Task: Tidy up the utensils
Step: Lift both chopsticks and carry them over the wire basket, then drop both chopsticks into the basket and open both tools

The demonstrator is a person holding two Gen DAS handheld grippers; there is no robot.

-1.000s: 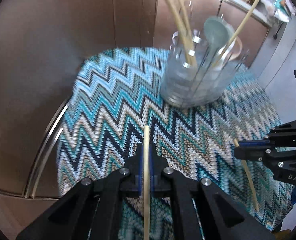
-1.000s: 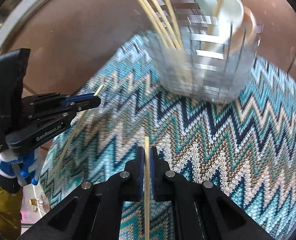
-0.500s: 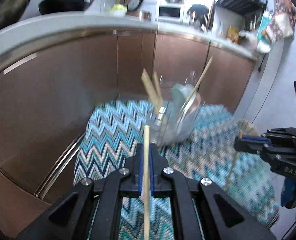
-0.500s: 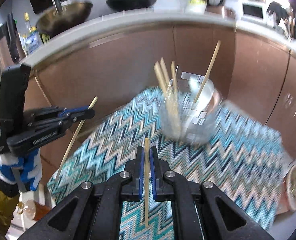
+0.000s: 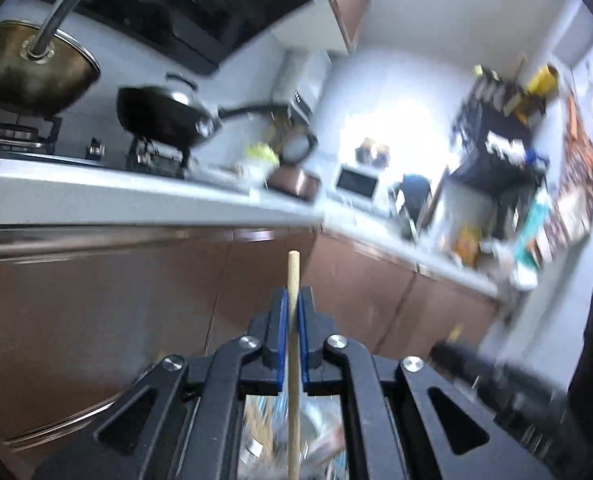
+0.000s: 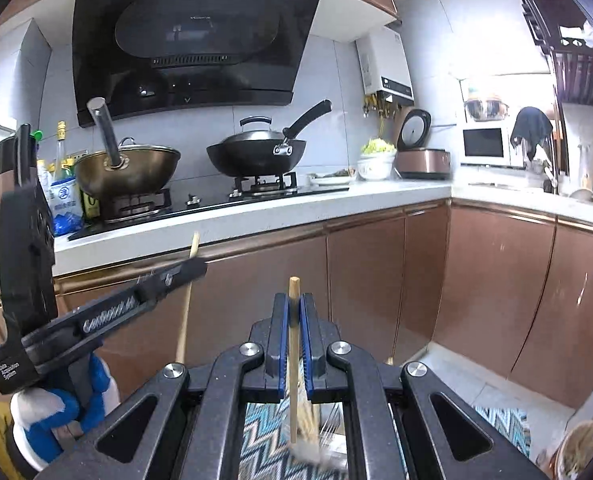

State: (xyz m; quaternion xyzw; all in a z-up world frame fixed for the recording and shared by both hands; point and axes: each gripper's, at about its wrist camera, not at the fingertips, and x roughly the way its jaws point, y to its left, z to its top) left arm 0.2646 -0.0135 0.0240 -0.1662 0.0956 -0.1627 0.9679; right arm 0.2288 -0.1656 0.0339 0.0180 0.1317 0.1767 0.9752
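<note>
1. I hold one chopstick (image 5: 293,320) pinched upright in my left gripper (image 5: 292,312), a second chopstick (image 6: 293,332) pinched in my right gripper (image 6: 293,316).
2. Both are raised, level with the brown cabinets (image 6: 376,280); the utensil holder (image 6: 316,440) blurs below (contents unreadable).
3. I judge this mid-carry; next, lower each tip into the holder.
</note>
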